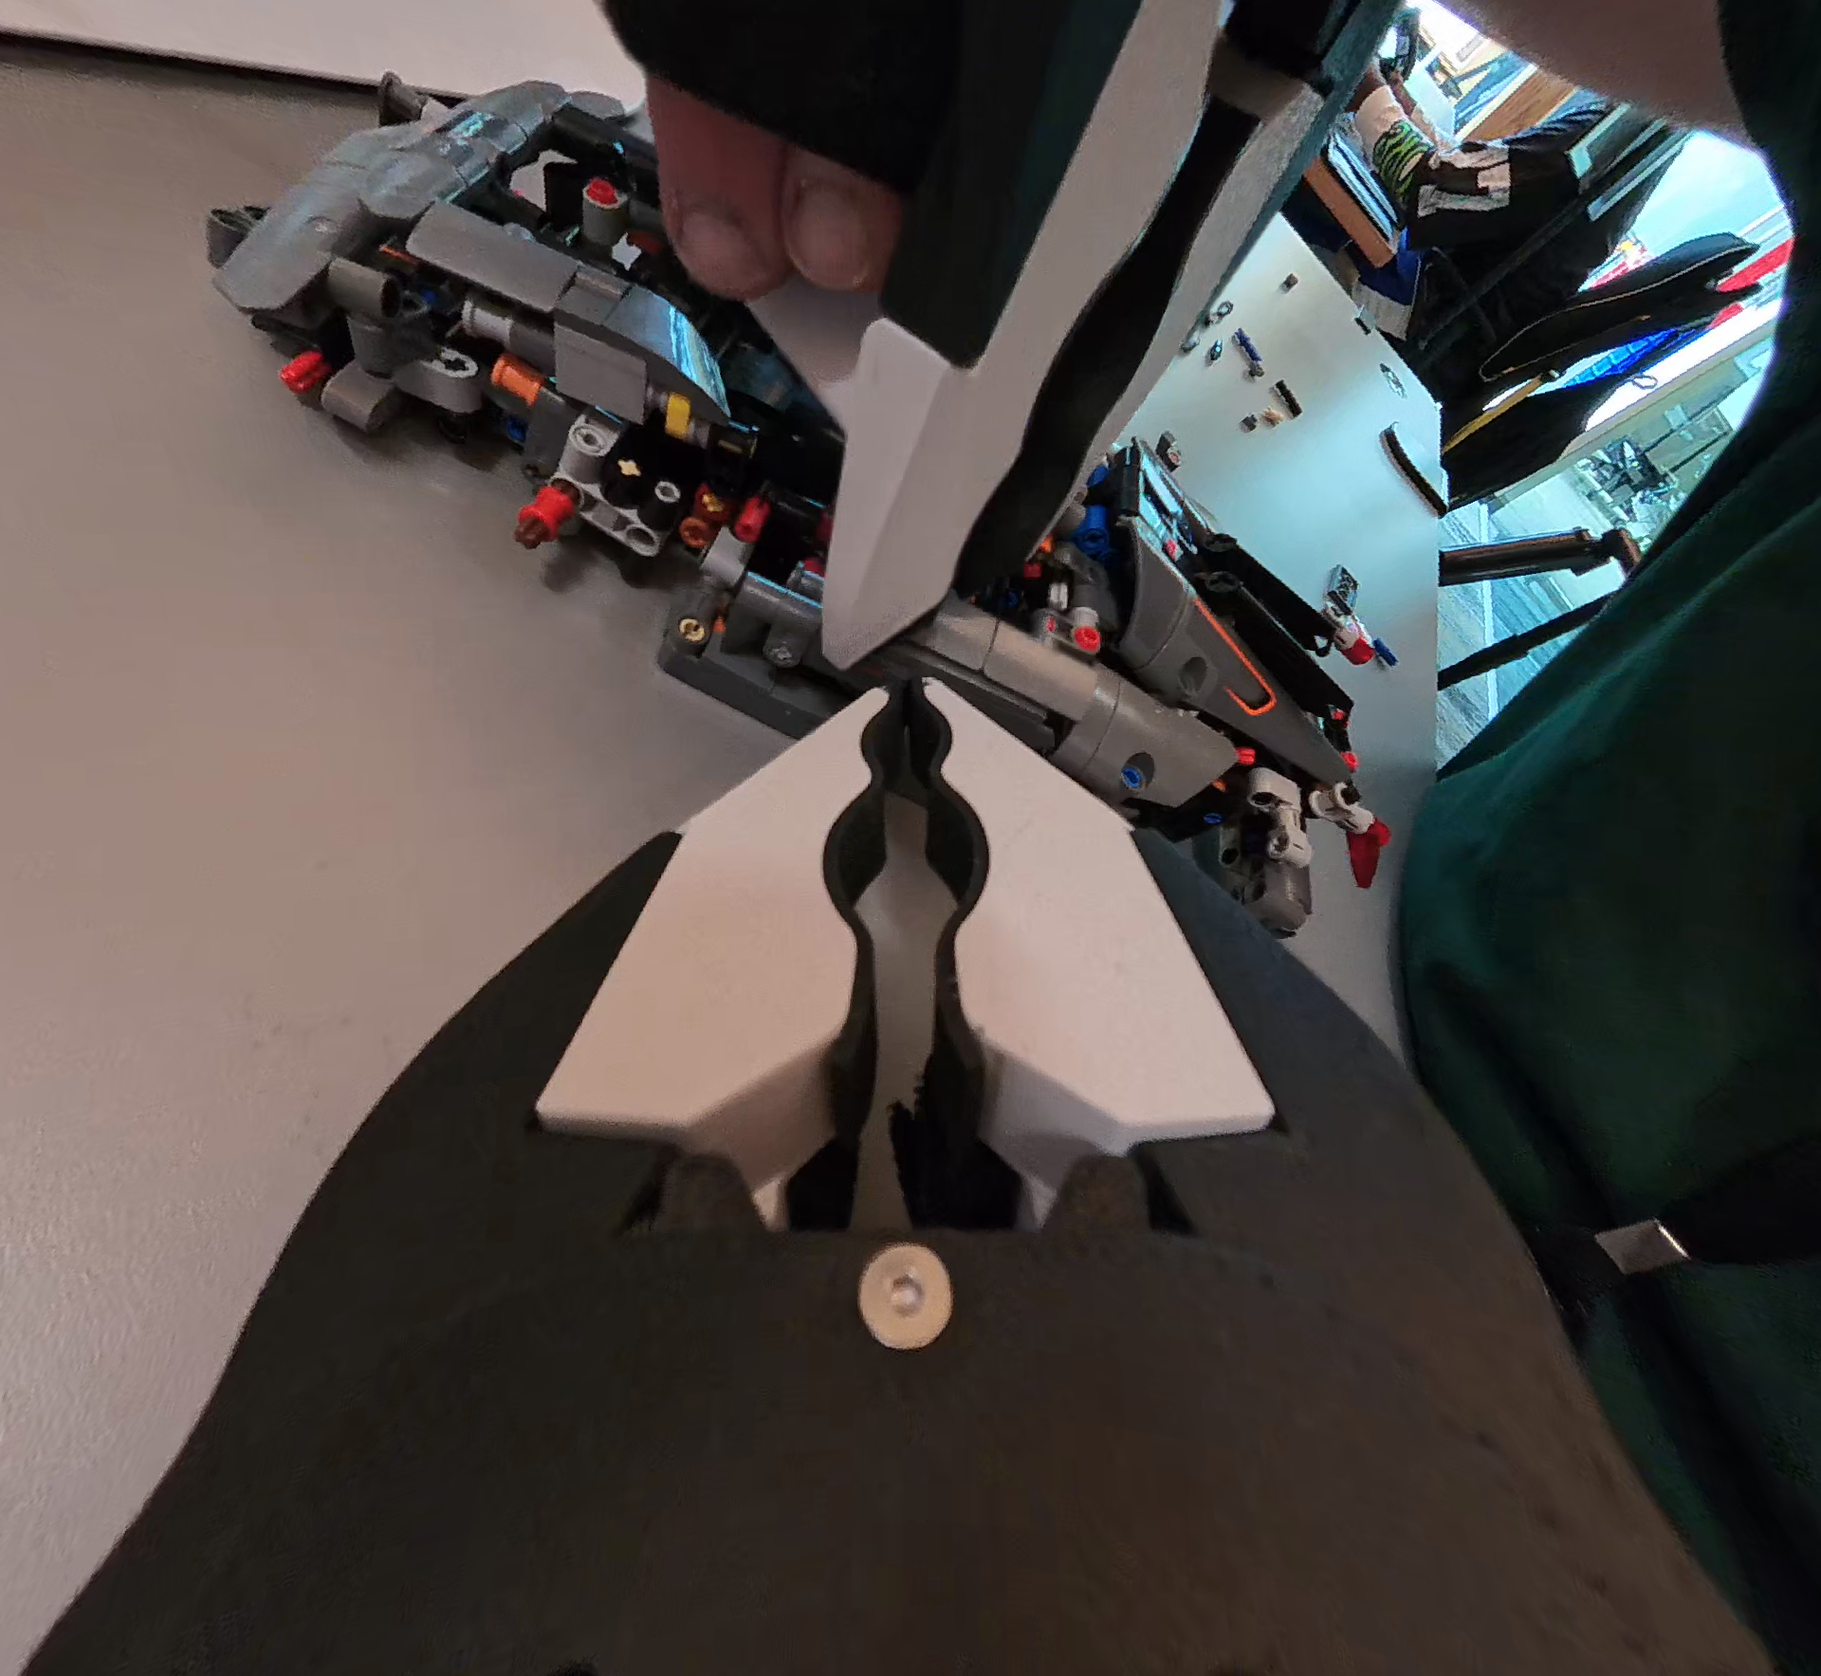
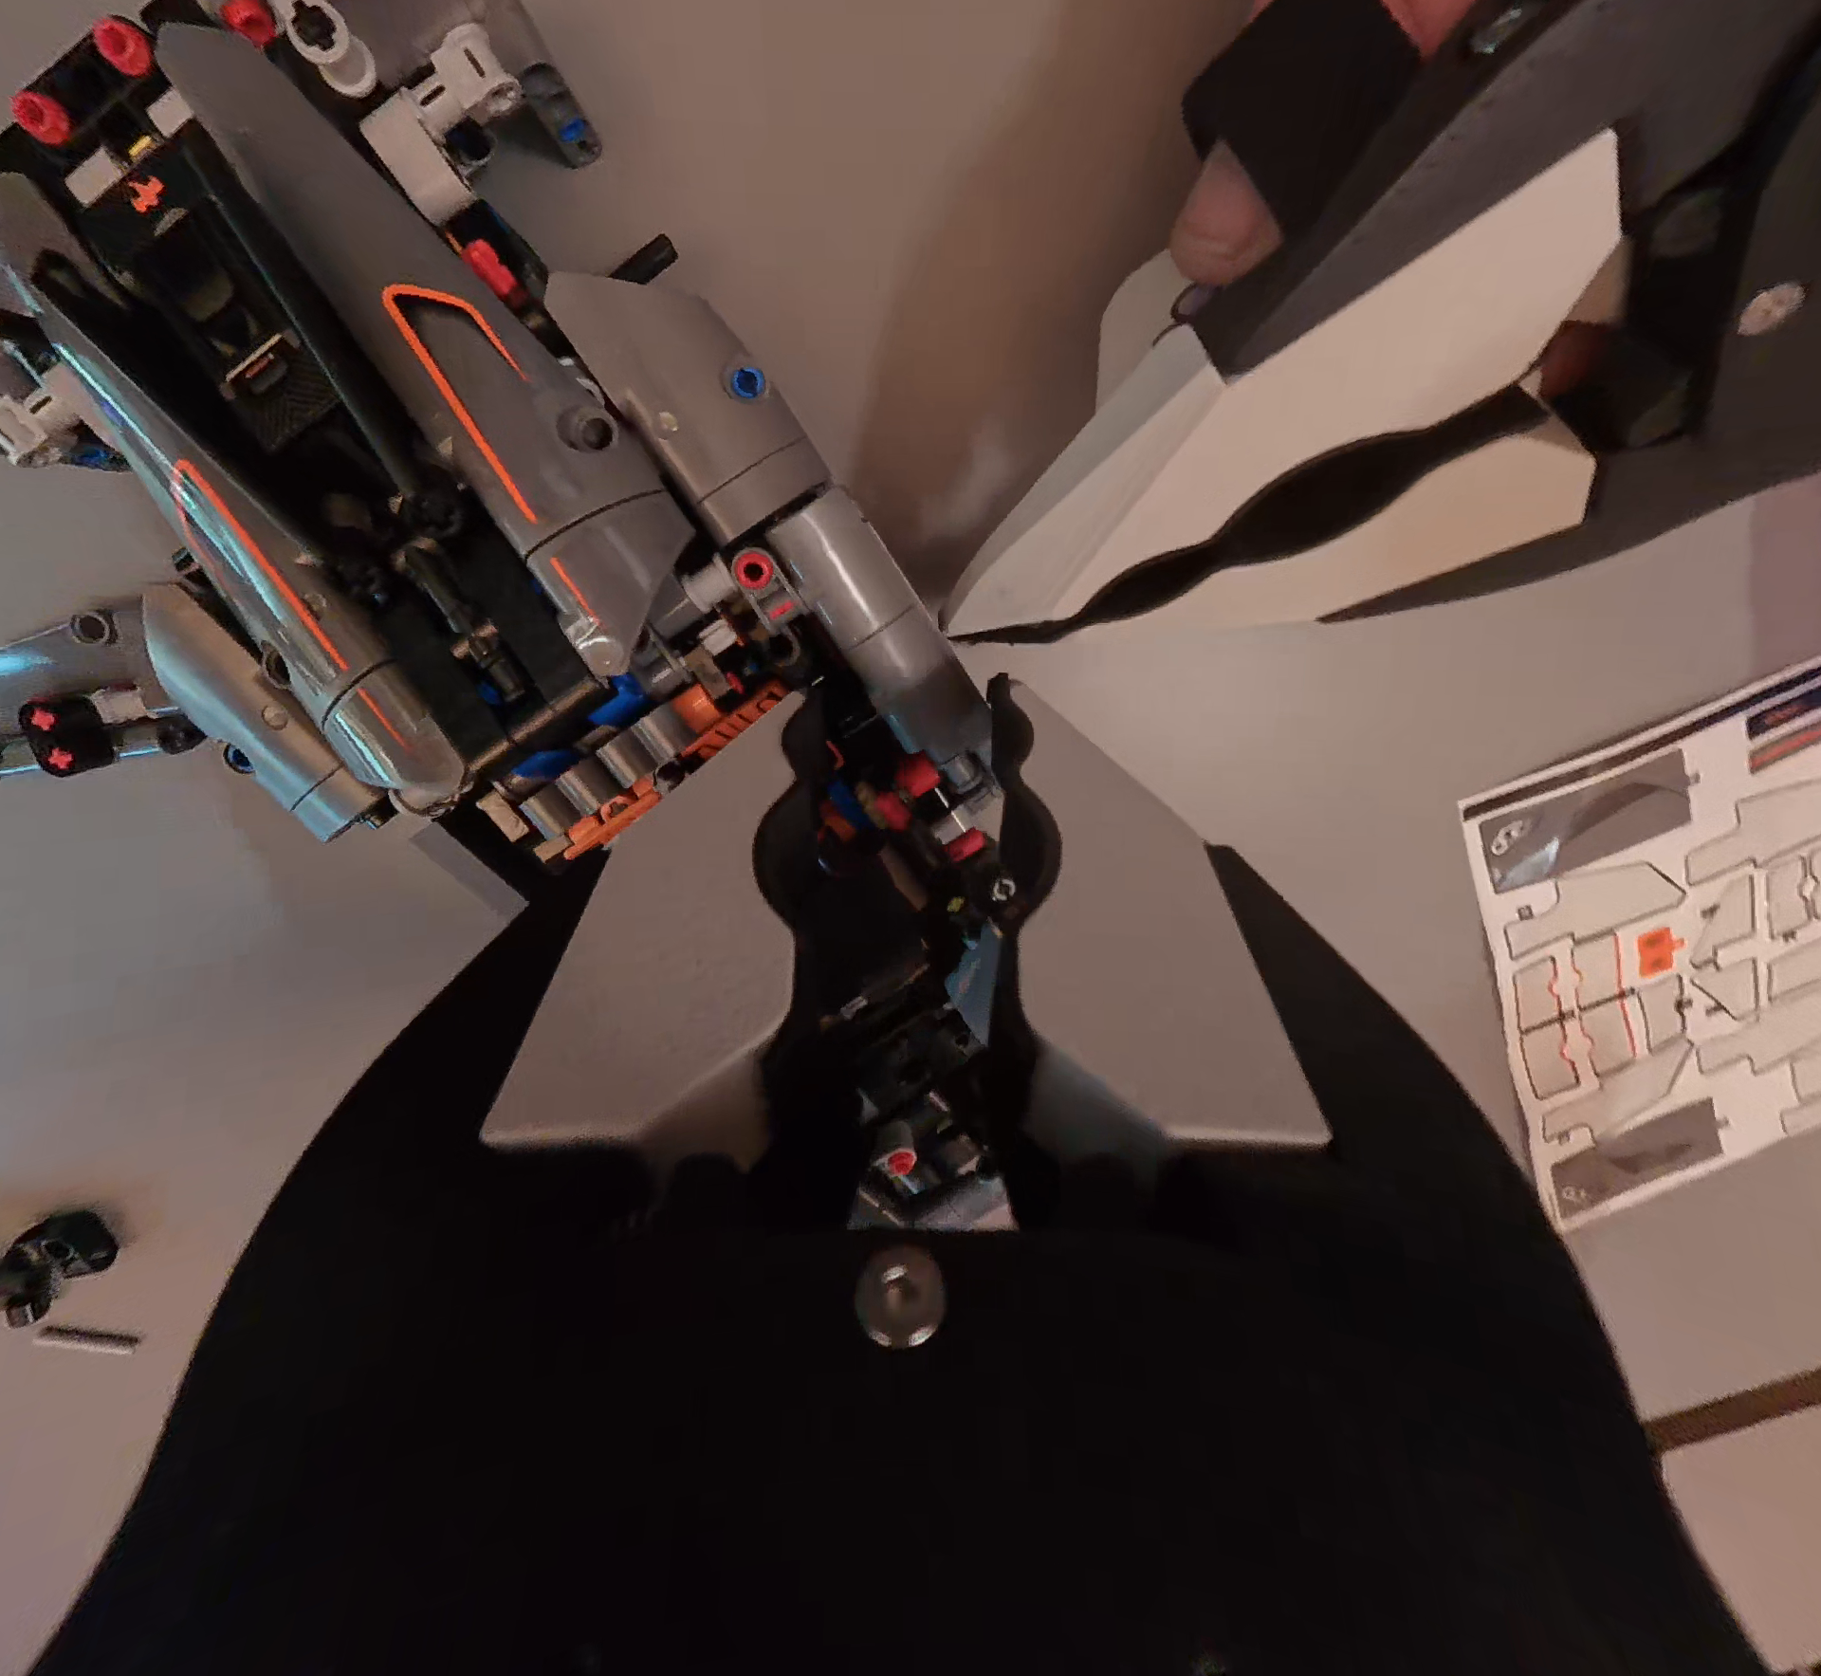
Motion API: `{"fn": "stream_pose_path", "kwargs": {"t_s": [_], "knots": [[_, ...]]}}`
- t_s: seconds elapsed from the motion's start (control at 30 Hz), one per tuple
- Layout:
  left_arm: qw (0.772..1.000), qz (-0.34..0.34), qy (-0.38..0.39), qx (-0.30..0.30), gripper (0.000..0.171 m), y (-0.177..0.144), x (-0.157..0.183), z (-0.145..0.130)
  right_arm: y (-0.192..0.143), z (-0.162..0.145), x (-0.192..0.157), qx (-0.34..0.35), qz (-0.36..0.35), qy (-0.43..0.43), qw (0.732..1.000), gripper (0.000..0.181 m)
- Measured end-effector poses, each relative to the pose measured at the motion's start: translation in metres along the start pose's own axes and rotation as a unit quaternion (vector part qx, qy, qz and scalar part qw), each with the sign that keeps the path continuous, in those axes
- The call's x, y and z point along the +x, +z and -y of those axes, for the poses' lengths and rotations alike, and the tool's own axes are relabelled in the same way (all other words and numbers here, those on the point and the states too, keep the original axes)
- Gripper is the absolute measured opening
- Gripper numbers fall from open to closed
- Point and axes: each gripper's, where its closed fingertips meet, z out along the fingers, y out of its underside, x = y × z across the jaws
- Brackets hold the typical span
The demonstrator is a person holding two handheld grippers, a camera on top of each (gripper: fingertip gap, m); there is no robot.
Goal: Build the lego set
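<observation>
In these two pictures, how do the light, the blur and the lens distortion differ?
Left wrist view: daylight, sharp lego model, blown-out window at the right, fisheye-curved edges. Right wrist view: dimmer and warmer, the right gripper nearly black, the sticker sheet and small loose parts at the edges slightly soft.

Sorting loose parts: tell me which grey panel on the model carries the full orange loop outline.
The long tapered panel beside the blue-pinned panel; that neighbour is plain grey, with no orange.
</observation>
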Motion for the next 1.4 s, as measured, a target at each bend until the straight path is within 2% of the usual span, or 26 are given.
{"fn": "stream_pose_path", "kwargs": {"t_s": [0.17, 0.33, 0.47, 1.2, 1.3, 1.37, 1.4], "knots": [[1.000, -0.003, -0.003, -0.004, 0.000, 0.003, 0.000, 0.000, 0.000, 0.000, -0.003, 0.016, 0.025, -0.006, 1.000, 0.031], [1.000, -0.011, -0.008, -0.006, 0.000, 0.006, 0.001, 0.001, -0.002, -0.006, -0.010, 0.005, 0.054, -0.017, 0.998, 0.039], [1.000, -0.008, -0.009, -0.009, 0.000, 0.007, 0.000, 0.001, -0.001, -0.009, -0.007, 0.001, 0.058, -0.030, 0.998, 0.031], [1.000, -0.004, -0.014, -0.012, 0.000, 0.014, 0.000, 0.003, 0.000, -0.011, -0.012, 0.011, 0.061, -0.040, 0.997, 0.024], [1.000, -0.003, -0.015, -0.007, 0.000, 0.014, 0.000, 0.004, -0.001, -0.012, -0.012, 0.020, 0.065, -0.023, 0.997, 0.025], [1.000, -0.008, -0.017, 0.007, 0.000, 0.012, 0.000, 0.008, -0.003, -0.013, -0.011, 0.018, 0.076, 0.031, 0.996, 0.028], [1.000, -0.011, -0.022, 0.014, 0.000, 0.010, 0.000, 0.009, -0.005, -0.017, -0.008, 0.009, 0.069, 0.048, 0.996, 0.042]]}}
